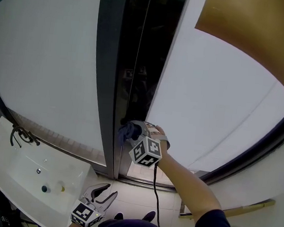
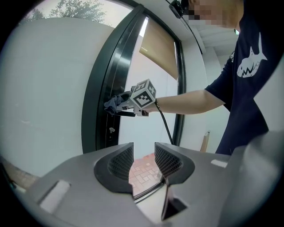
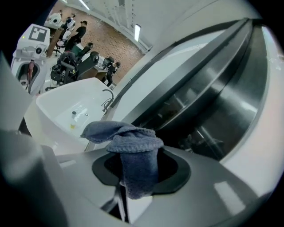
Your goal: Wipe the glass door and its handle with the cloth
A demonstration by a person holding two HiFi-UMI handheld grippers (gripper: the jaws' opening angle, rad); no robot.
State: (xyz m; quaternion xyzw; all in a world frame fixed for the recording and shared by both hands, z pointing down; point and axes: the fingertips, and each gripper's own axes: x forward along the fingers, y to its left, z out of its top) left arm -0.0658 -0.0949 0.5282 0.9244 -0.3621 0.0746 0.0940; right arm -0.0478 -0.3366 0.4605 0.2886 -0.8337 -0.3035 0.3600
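Left gripper (image 1: 109, 191) is seen nearest, at 6 o'clock in the head view, held low over pale floor tiles (image 1: 134, 201). In its own view the jaws (image 2: 143, 155) are spread apart with nothing between them; red brick paving (image 2: 145, 170) is seen through the gap.

Right gripper (image 1: 136, 131) is raised on an outstretched arm, just below centre of the head view. Its jaws are pinched on a blue-grey cloth (image 3: 133, 150); a bunched fold is seen spilling out above the jaws toward 10 o'clock.

The cloth (image 1: 127, 131) is held against the dark metal frame (image 1: 108, 73) of the glass door (image 1: 207, 106), at handle height. In the left gripper view the cloth (image 2: 113, 103) is seen at the frame edge, with a dark lever handle (image 2: 126, 114) just beneath the right gripper (image 2: 128, 104) and a keyhole below that. Whether the handle itself is touched cannot be told.

Surface: frosted white panes on both sides of the frame, with a dark reflective gap between them.

Room: a white basin (image 1: 8, 173) with a dark tap (image 1: 21, 135) is noted at 8 o'clock in the head view, with two small items, one blue and one yellow, lying in it. A brown blind (image 1: 258, 31) is noted at 1 o'clock. A wooden strip (image 1: 245, 208) is propped near the wall at 4 o'clock. People and equipment are seen far off at 10 o'clock in the right gripper view.
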